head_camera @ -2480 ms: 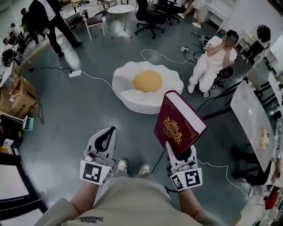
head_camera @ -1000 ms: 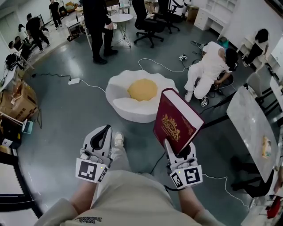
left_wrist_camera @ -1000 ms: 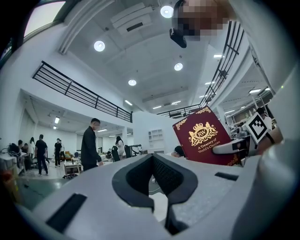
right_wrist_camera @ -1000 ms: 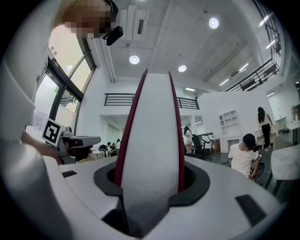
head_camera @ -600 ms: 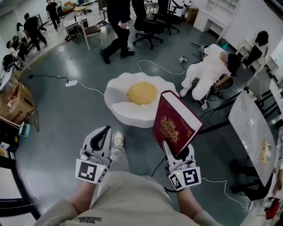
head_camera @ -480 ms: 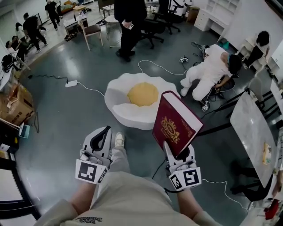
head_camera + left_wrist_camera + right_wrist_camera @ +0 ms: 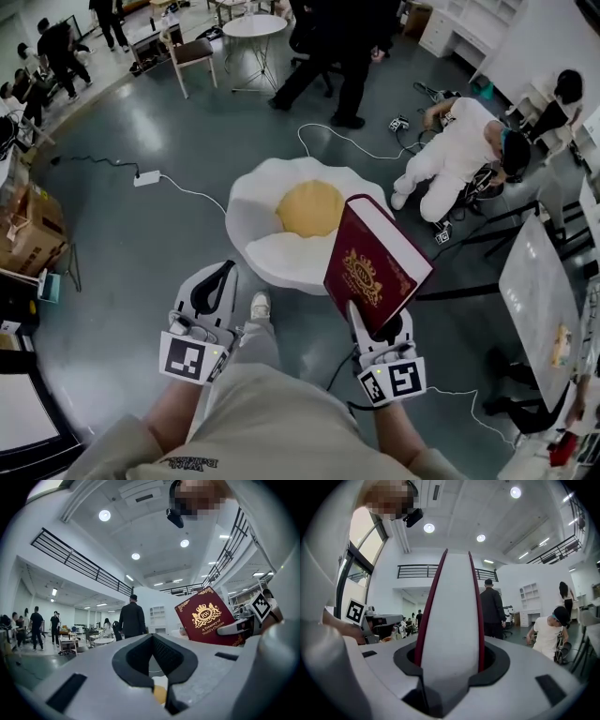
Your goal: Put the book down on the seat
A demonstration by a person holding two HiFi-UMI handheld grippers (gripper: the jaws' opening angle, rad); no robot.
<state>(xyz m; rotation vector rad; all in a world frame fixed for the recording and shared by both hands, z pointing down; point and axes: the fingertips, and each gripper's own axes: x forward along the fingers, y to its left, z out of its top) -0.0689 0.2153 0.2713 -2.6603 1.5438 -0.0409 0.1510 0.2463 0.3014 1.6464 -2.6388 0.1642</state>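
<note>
A thick dark-red book with a gold crest stands upright, its lower edge clamped in my right gripper, which is shut on it. From the right gripper view the book's white page edge rises between the jaws of that gripper. The seat, a white fried-egg-shaped cushion with a yellow middle, lies on the floor just beyond the book. My left gripper hangs to the left, shut and empty. The left gripper view shows its tips touching and the book's cover at the right.
A person in white crouches at the right of the seat, and a person in dark clothes walks behind it. A cable and a power strip lie on the floor. A white table stands at the right, cardboard boxes at the left.
The seat has come slightly nearer as the wearer steps forward. The person in dark clothes has walked rightward behind the seat. Both grippers hold the same pose, book still gripped.
</note>
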